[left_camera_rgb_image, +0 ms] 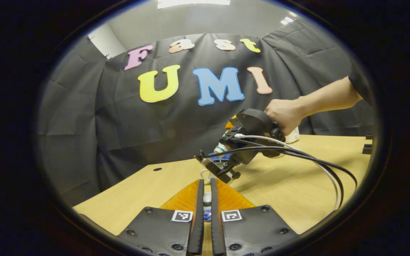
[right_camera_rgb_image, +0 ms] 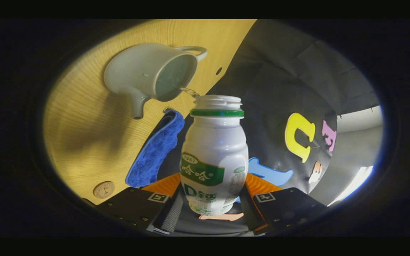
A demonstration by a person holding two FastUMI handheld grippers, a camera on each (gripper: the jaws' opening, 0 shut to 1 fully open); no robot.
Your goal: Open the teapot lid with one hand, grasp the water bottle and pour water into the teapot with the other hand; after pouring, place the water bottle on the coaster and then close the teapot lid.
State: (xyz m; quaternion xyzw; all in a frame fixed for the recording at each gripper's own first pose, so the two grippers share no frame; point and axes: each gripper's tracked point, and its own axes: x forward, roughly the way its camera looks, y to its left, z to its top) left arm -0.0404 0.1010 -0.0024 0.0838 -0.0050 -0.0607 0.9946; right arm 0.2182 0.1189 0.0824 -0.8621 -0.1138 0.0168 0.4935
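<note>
Left gripper (left_camera_rgb_image: 206, 199) jaws nearly closed on something small I can't identify; right gripper (right_camera_rgb_image: 210, 209) jaws clamped — tilted downward — in a hand (left_camera_rgb_image: 285, 115).

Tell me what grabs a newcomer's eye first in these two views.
In the right gripper view, the white water bottle sits clamped between the fingers, tilted, with a thin stream running from its open mouth into the lidless teapot on the wooden table. Beside the teapot lies a blue cloth.

The teapot (right_camera_rgb_image: 148, 76) looks smooth and shiny. Beside it, the blue cloth (right_camera_rgb_image: 155, 149) is fuzzy, the table (right_camera_rgb_image: 84, 142) is matt wood, and the water bottle (right_camera_rgb_image: 215, 156) is glossy plastic.
</note>
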